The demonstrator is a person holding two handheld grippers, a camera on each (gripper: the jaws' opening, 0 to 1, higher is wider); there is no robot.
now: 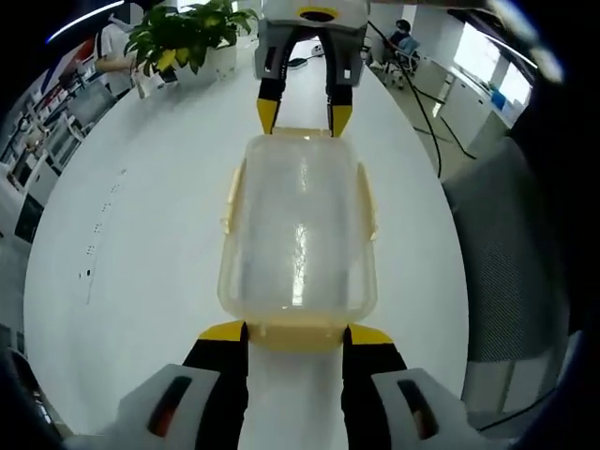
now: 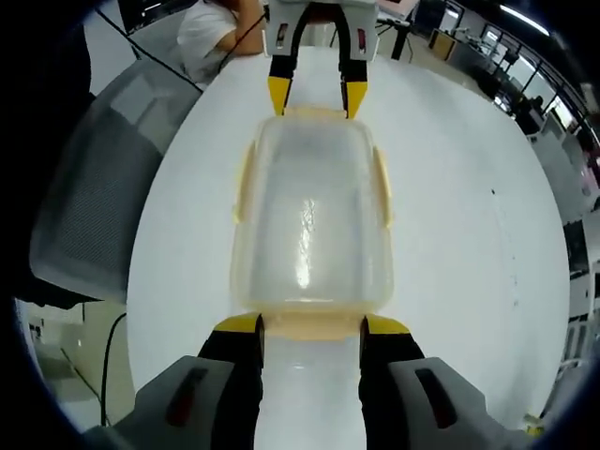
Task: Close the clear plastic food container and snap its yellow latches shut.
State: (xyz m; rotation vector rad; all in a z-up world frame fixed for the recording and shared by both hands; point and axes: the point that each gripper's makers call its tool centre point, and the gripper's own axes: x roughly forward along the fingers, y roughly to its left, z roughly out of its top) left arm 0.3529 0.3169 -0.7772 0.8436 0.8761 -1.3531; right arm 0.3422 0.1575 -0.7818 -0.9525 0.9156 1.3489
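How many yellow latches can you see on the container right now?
4. In the left gripper view: one at the near end between the left gripper tips, one at the far end by the right gripper, one along each long side.

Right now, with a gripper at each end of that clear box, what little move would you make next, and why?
Probably press both end latches down. The lid already sits on the clear container, and the left gripper and the right gripper each straddle a yellow end latch, jaws open. The side latches still look flared outward.
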